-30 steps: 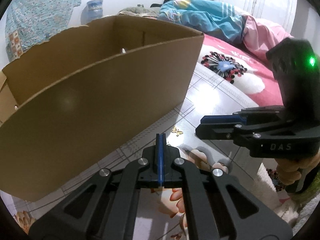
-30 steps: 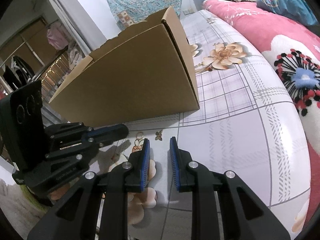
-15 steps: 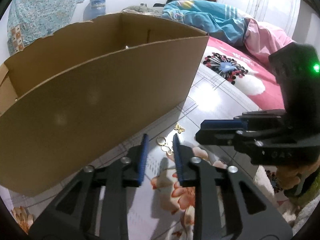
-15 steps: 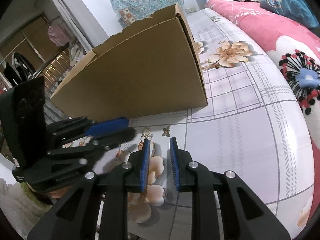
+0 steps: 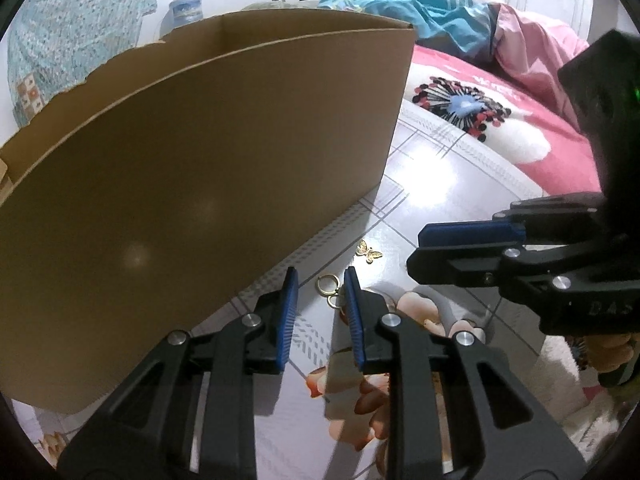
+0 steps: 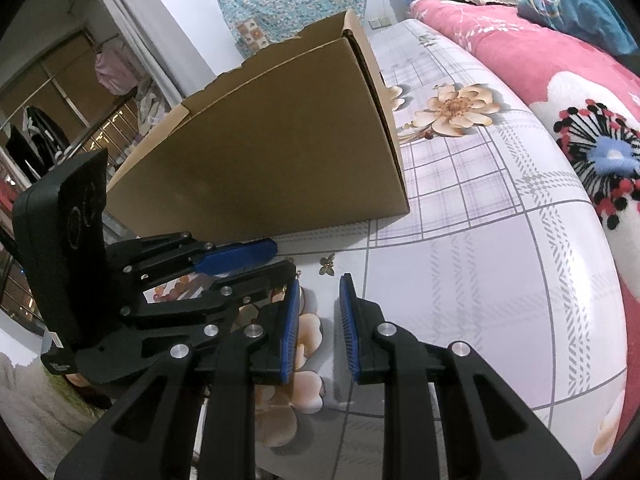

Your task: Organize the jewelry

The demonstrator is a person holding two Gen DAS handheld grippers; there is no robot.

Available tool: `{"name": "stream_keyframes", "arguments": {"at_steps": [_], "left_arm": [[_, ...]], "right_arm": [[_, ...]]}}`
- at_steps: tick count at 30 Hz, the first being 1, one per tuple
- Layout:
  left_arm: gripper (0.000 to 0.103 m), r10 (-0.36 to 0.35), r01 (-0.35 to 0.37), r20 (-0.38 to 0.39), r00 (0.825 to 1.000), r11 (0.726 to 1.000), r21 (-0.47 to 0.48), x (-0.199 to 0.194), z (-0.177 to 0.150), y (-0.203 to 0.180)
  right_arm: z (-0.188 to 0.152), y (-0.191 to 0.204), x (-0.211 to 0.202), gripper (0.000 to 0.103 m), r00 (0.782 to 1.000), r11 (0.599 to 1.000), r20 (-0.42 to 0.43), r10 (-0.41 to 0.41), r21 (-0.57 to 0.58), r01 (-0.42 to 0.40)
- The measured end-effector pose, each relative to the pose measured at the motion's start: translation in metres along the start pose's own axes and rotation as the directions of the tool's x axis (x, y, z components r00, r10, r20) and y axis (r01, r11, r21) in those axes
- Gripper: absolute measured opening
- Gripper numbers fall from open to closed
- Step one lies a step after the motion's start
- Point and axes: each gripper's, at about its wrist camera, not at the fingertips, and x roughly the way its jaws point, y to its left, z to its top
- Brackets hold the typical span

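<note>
1. Gold ring earrings (image 5: 328, 289): linked small gold hoops lying flat on the bedsheet (image 5: 436, 184), just in front of the cardboard box (image 5: 200, 184). The string of hoops runs roughly from upper left to lower right in the left wrist view; its lower end is hidden behind the right blue pad.
2. Left gripper (image 5: 320, 280): jaws part open, a narrow gap, nothing clamped. The hoops sit on the sheet between and just ahead of the fingertips; the pads (image 5: 289, 312) do not press on them. Contact with the right pad is unclear.
3. Gold butterfly charm (image 5: 369, 252): small, flat on the sheet, wings spread, just beyond the hoops and apart from them. In the right wrist view the butterfly (image 6: 327, 264) lies ahead of the right claw, near the box's bottom edge.
4. Right gripper (image 6: 319, 292): jaws part open, narrow gap, empty, held over the sheet. Nothing between the pads (image 6: 347, 320).
5. Both claws point down toward the same spot; the left gripper's blue finger (image 6: 236, 258) crosses in from the left in the right wrist view, close to the right claw's left tip.
6. Box: plain brown, open top, torn upper edge, standing on the floral, plaid sheet. Pink blanket (image 6: 532, 56) lies beyond.
</note>
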Motion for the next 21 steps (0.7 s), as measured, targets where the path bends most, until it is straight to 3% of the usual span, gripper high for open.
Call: {"name": "stream_keyframes", "arguments": {"at_steps": [6,21], "left_arm": [[0.011,0.018,-0.018,-0.016,1.0,1.0,0.006,0.004,0.006,-0.004],[0.009,-0.026,0.031,0.034,0.999,0.988,-0.149,-0.016,-0.01,0.031]], "right_arm": [[-0.003,0.001,-0.003,0.021,1.0,1.0,0.009,-0.002,-0.002,0.002],[-0.002,0.0,-0.011,0.021,1.0,1.0,0.024,-0.001,-0.004,0.001]]}}
